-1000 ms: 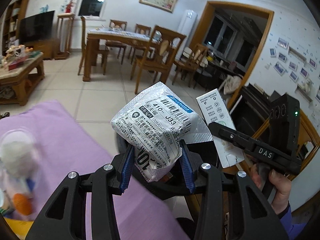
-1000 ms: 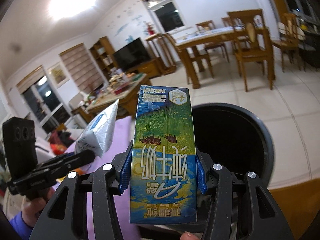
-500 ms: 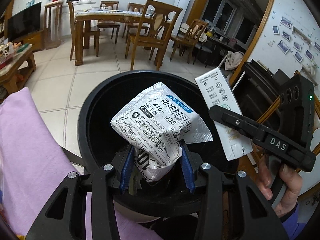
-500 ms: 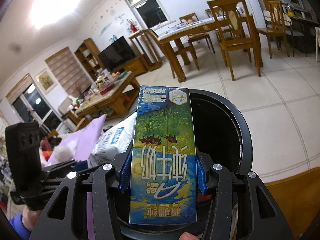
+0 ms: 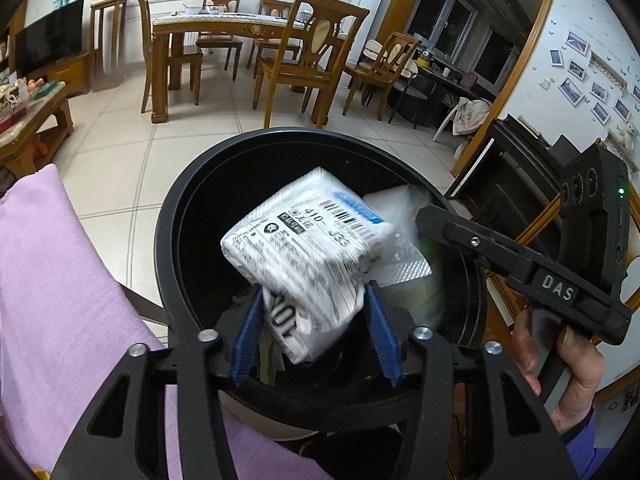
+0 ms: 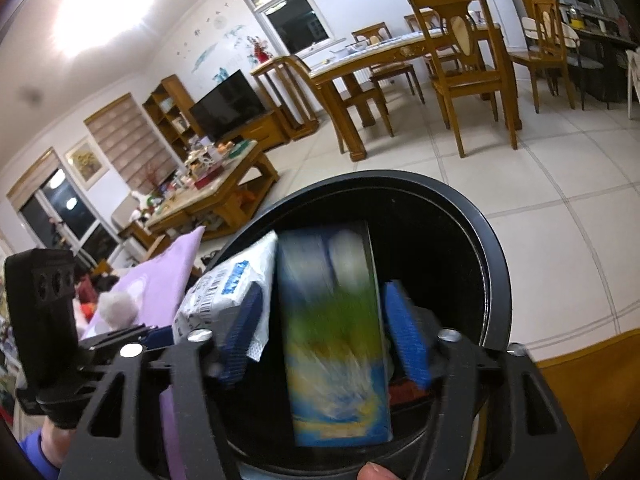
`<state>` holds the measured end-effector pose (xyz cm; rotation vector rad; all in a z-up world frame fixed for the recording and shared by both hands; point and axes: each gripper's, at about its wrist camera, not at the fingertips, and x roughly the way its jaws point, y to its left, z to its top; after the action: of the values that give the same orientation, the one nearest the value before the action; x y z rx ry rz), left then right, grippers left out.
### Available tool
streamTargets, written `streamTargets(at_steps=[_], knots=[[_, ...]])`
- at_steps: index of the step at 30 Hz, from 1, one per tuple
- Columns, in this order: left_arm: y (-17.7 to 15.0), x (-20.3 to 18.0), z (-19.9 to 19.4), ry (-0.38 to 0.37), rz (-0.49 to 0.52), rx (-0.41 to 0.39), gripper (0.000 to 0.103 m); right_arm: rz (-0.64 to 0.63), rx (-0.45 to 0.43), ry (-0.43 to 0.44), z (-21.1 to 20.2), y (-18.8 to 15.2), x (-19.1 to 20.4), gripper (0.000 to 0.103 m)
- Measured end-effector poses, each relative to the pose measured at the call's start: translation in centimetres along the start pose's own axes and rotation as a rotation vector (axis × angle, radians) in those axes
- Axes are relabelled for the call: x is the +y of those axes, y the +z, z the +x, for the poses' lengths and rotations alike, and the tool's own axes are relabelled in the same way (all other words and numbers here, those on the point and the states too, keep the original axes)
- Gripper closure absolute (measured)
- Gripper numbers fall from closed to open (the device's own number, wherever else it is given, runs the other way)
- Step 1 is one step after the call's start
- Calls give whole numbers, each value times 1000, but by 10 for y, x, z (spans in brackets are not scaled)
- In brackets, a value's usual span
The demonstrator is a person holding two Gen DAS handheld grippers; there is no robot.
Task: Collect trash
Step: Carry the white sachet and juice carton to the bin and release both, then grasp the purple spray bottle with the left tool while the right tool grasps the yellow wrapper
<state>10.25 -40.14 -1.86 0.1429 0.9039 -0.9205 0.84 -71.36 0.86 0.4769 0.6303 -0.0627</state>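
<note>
A round black trash bin point(image 5: 168, 240) fills the middle of both wrist views, its rim point(image 6: 492, 248) just under the grippers. My left gripper point(image 5: 314, 312) hangs over its mouth with its jaws opening. A white labelled package point(image 5: 304, 248) sits loose and blurred between the blue pads point(image 5: 246, 340), with a gap on the left. My right gripper point(image 6: 324, 300) is also over the bin, jaws opening. A green and blue milk carton point(image 6: 332, 320) slips down between its pads point(image 6: 408, 340), blurred, touching neither. The package point(image 6: 224, 292) shows to the carton's left.
A purple cloth point(image 5: 60, 280) lies left of the bin. Tiled floor runs to a wooden dining table with chairs point(image 5: 224, 28) and a cluttered coffee table point(image 6: 216, 188). A person's hand point(image 5: 580, 368) holds the right gripper's handle. A wooden edge point(image 6: 592, 380) sits at lower right.
Both grippers came over the bin mouth, then their jaws widened. The package and the carton, firmly pinched before, now hang loose and blurred, sliding down toward the bin.
</note>
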Motion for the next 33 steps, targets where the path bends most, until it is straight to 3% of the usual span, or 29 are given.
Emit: streamTargets(at_steps=[6,7,9,14,18,26,33], knots=[[-5,0,-20,3,13,-27,48,-7,-8,-7,-1,-1,8,36],[-6,1,-24,2,12,-33,43,-10,-9,-7,-1,-1,11,36],[-10,2,-36,5,14,-52,38,-23,-10,-1,-3,-4,23,36],[-24,21,-78,27,-5,-91,37,-69,0,29,0,-6,56,36],[-39,54,-116,77,-51,-125,37,-137,29,75,10,-11,108,36],[-96,157,-205,251,-208,-178,37,-285,115,211,41,-37,220,36],[-141,233,-242,376,-298,-112,38,-510,222,366,62,-86,331,36]])
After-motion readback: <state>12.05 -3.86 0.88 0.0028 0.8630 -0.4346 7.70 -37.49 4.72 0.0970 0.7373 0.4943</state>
